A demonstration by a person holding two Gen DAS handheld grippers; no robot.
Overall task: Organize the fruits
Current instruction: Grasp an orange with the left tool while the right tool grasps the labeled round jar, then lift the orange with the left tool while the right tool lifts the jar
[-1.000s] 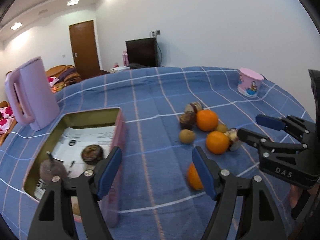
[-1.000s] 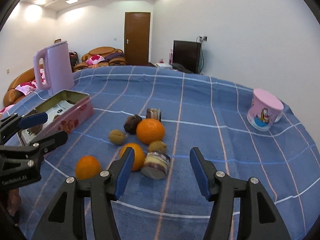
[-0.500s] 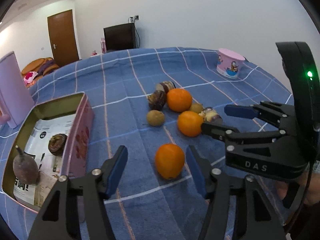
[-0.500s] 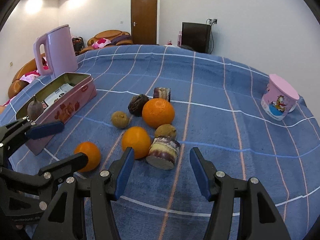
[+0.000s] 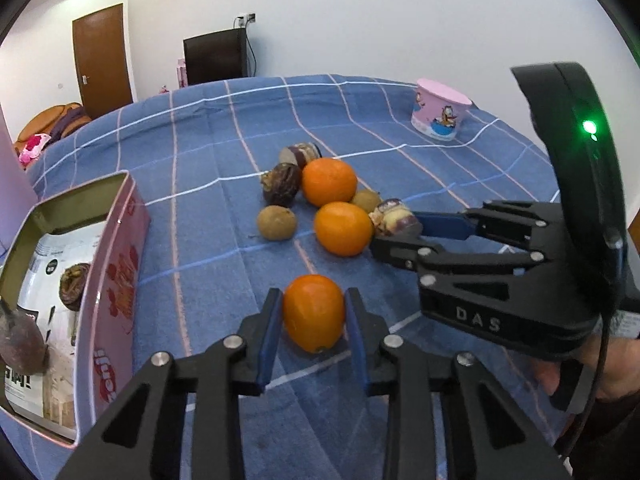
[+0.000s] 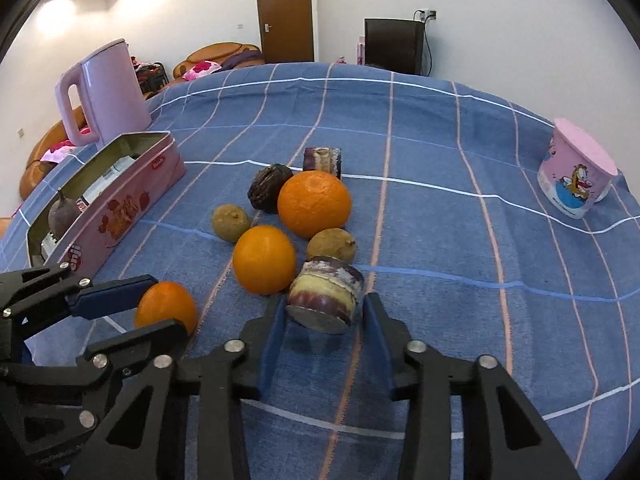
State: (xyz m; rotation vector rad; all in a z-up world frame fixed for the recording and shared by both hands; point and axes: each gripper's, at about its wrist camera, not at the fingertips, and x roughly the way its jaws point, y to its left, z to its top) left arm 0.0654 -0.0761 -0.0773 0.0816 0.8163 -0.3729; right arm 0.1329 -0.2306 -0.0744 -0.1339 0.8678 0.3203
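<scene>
A small orange lies on the blue checked cloth near the front, between the blue pads of my left gripper. Its jaws are closing and both pads touch the orange's sides. My right gripper is closing on a short purple sugarcane piece, with its pads against the piece. Behind lie two more oranges, two brown round fruits, a dark wrinkled fruit and a second cane piece. The pink tin at the left holds dark fruits.
A pink kettle stands behind the tin at the far left. A pink cartoon cup sits upside down at the right. A hand holds the right gripper's handle. Sofas, a door and a television stand beyond the table.
Both grippers sank toward the cloth and tipped down. The left jaws narrowed from wide open onto the near orange; the right jaws narrowed onto the sugarcane piece.
</scene>
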